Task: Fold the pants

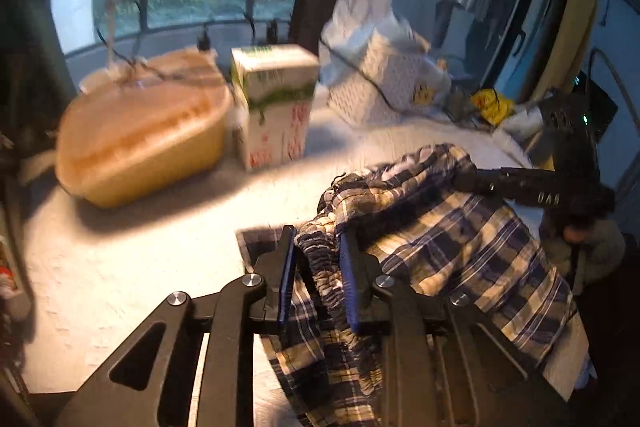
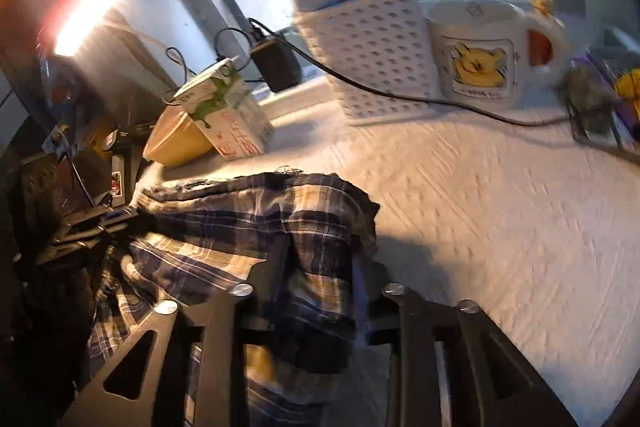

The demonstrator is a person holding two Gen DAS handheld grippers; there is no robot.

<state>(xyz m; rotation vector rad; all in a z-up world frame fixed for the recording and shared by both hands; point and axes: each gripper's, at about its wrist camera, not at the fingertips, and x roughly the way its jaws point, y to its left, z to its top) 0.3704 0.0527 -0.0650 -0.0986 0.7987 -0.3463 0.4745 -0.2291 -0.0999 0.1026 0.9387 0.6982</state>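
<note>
The blue and cream plaid pants (image 1: pixel 452 247) hang bunched between both grippers above the white textured table (image 1: pixel 120 267). My left gripper (image 1: pixel 318 259) is shut on the gathered elastic waistband (image 1: pixel 324 267), which sits between its blue pads. The right gripper's black body (image 1: pixel 532 187) shows across the cloth at the right. In the right wrist view, the pants (image 2: pixel 248 227) drape over my right gripper (image 2: pixel 320 267), which is shut on a fold of them; its fingertips are hidden by cloth.
A tan lidded tub (image 1: pixel 144 143) and a green-and-white carton (image 1: pixel 276 99) stand at the back left. A white perforated basket (image 2: pixel 372 55), a Winnie-the-Pooh mug (image 2: pixel 484 55) and a black cable (image 2: pixel 420 99) stand at the back.
</note>
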